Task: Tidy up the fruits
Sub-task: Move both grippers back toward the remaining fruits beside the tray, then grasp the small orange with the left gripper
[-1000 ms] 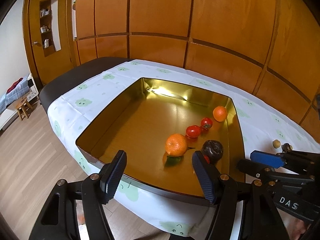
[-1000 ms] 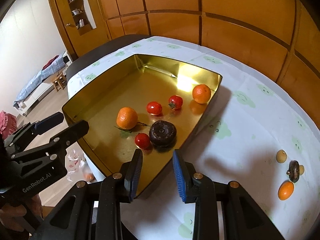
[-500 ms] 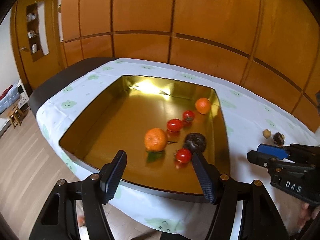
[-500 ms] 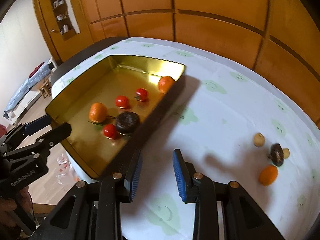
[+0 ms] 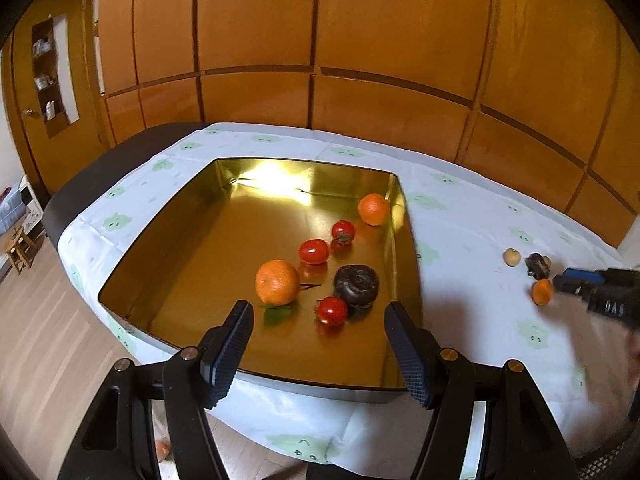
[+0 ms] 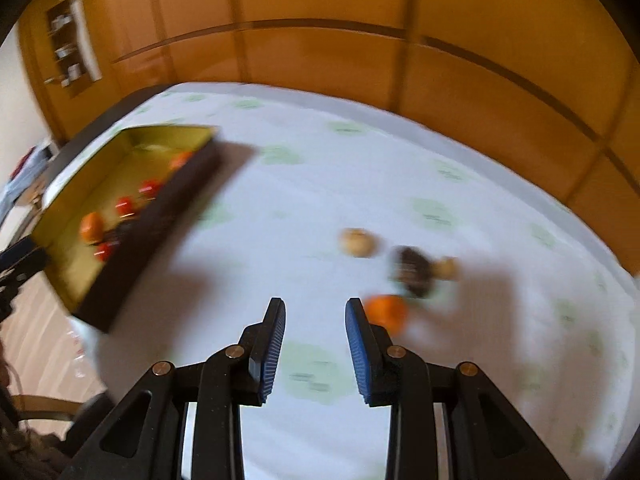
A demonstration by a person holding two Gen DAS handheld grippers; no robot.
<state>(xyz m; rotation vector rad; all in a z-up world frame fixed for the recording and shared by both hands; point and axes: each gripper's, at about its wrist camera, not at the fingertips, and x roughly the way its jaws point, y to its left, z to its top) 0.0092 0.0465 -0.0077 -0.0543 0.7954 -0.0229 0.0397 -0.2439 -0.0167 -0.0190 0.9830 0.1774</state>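
A gold tray (image 5: 168,216) holds a large orange (image 5: 277,282), a small orange (image 5: 373,209), three red tomatoes (image 5: 314,251) and a dark wrinkled fruit (image 5: 357,285). My left gripper (image 5: 318,312) hovers open over the tray's near edge, holding nothing. Loose on the tablecloth lie a small orange (image 6: 386,314), a dark fruit (image 6: 412,272) and two tan balls (image 6: 357,242). My right gripper (image 6: 316,308) stands just left of that small orange, its fingers a narrow gap apart with nothing between them. The right wrist view is blurred by motion.
The tray (image 6: 160,216) sits at the left end of a white cloth with green prints. Wooden wall panels run behind the table. Wood floor and a small stool (image 5: 16,246) lie beyond the table's left edge. A hand shows at the right edge of the left wrist view.
My right gripper has swung right, away from the tray and over to the loose fruits on the cloth. The left gripper shifted a little; its opening is unchanged.
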